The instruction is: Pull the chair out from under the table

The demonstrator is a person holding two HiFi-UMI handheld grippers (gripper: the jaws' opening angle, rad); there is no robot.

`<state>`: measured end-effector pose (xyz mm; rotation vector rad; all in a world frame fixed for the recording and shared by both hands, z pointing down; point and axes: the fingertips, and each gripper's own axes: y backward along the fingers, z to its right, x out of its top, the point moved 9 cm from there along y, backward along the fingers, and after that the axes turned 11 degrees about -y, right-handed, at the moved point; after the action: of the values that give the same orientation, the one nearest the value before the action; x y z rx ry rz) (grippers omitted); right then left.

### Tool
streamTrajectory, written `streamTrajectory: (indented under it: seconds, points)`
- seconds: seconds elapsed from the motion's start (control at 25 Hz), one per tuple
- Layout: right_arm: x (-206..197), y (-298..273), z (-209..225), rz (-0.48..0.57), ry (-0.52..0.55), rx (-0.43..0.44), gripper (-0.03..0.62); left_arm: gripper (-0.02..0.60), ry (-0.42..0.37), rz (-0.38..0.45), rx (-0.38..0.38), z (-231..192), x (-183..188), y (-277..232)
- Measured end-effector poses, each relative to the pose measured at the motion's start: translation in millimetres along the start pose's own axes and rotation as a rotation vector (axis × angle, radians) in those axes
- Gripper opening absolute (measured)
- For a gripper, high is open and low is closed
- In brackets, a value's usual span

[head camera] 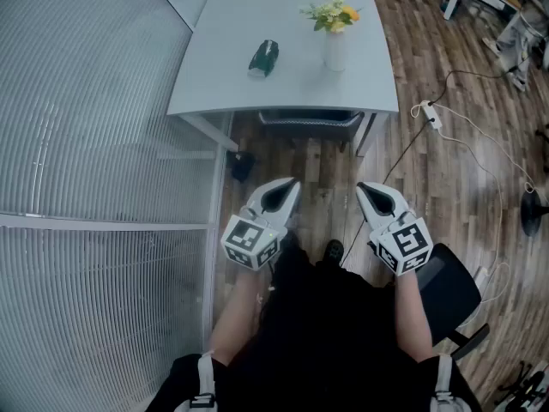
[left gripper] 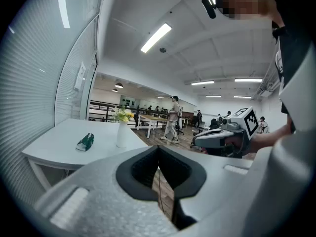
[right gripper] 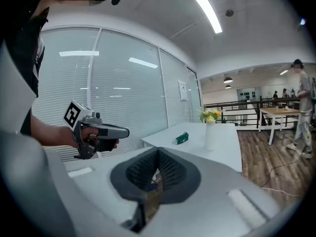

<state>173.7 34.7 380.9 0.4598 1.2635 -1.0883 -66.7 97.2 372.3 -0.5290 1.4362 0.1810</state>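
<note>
In the head view a dark chair point(head camera: 310, 120) is tucked under the near edge of a white table point(head camera: 225, 58); only its mesh back shows. My left gripper point(head camera: 290, 184) and right gripper point(head camera: 364, 187) hang side by side over the wood floor, well short of the chair. Both are shut with nothing between the jaws. The left gripper view has the table point(left gripper: 54, 144) to the left and my right gripper point(left gripper: 195, 142) level beside it. The right gripper view has the table point(right gripper: 224, 144) ahead and my left gripper point(right gripper: 127, 131) to the left.
A green packet point(head camera: 264, 57) and a white vase of flowers point(head camera: 334, 33) stand on the table. A glass wall with blinds point(head camera: 86, 144) runs along the left. A power strip and white cable point(head camera: 429, 114) lie on the floor at right. A black office chair point(head camera: 450, 286) stands behind my right arm.
</note>
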Motion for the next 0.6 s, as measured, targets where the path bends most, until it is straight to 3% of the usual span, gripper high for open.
streamTrajectory:
  seconds: [0.4, 0.6]
  points:
    - [-7.2, 6.2, -1.6, -0.025, 0.018, 0.015, 0.000, 0.011, 0.002, -0.015, 0.009, 11.5, -6.2, -1.2]
    - [-12.3, 14.2, 5.2, -0.008, -0.060, -0.020, 0.002, 0.011, -0.021, -0.035, 0.007, 19.9, -6.8, 0.8]
